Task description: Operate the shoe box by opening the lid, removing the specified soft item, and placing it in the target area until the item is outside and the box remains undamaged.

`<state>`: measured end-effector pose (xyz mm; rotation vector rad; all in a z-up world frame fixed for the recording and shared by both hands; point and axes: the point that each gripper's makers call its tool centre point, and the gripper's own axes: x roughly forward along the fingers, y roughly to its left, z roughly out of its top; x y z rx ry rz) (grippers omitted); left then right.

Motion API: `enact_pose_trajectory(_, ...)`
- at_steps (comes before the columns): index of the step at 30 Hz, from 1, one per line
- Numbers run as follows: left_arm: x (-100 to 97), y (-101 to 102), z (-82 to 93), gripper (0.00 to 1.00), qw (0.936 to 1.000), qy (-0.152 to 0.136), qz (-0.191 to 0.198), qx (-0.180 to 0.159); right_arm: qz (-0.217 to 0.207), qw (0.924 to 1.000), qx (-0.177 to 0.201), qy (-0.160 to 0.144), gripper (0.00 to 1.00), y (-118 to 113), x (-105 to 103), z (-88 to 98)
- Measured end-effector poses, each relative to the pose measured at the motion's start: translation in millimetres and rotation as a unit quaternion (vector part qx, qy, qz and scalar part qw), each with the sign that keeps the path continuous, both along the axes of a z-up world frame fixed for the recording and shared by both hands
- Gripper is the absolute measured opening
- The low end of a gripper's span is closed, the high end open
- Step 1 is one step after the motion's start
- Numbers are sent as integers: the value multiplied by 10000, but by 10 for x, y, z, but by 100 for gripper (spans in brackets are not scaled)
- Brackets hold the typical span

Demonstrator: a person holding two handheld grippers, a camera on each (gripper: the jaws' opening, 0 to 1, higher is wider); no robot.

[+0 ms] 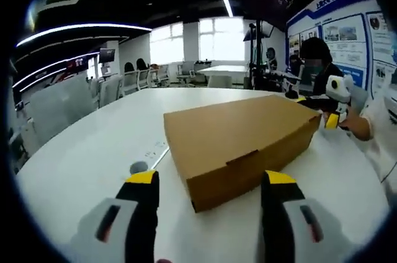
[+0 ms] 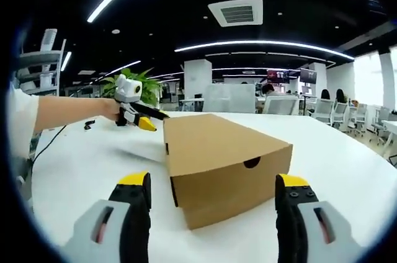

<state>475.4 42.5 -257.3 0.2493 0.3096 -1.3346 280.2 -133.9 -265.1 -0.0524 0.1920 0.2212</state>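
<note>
The large round white table (image 1: 80, 151) carries the work, and it is the biggest item before you; in the right gripper view the same white table top (image 2: 347, 151) runs off toward rows of office chairs.

On it sits the closed brown cardboard shoe box (image 1: 239, 142), lid down flat, with a small tab notch on the long side that faces your left gripper. In the right gripper view the shoe box (image 2: 220, 164) shows one end wall with a dark half-round finger hole. No dents or tears are visible on the sides you can see. The soft item is not visible with the lid down.

Your left gripper (image 1: 211, 182) is spread wide, its two yellow-tipped black jaws standing either side of the near corner of the box, holding nothing and not touching the cardboard. Seen from the right gripper view, it (image 2: 149, 120) sits just beside the far left corner of the box.

Your right gripper (image 2: 214, 182) is likewise spread wide and empty, the box end between its jaws but apart from them. From the left gripper view it (image 1: 330, 114) lies at the far right end of the box.

A small grey round button (image 1: 138, 167) sits in the table near the left jaw.
</note>
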Motion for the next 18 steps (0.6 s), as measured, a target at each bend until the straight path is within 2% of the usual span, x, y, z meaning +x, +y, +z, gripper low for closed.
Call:
enact_pose_trajectory(1,35,7,-37,68,9999,-133,32,103,10,10000,-26,0,85,5,7,0)
enact_pose_trajectory(3,72,17,-61,65,9998,-142,91,109,19,10000,-20,5,85,13,25,1)
enact_pose_trajectory(4,83,20,-57,63,9998,-127,131,35,22,10000,-16,22,85,23,35,1)
enact_pose_trajectory(5,96,2,-18,61,9996,-60,153,-209,20,10000,-25,9,84,36,44,6)
enact_pose_trajectory(7,97,8,-33,57,9996,-31,150,-244,-72,9999,-115,-83,80,29,58,39)
enact_pose_trajectory(13,80,-39,-89,59,9998,20,24,-174,-39,9999,-161,-41,81,84,128,25)
enact_pose_trajectory(18,49,-48,-85,54,9997,27,-103,-197,-141,9998,-123,-42,82,55,186,24)
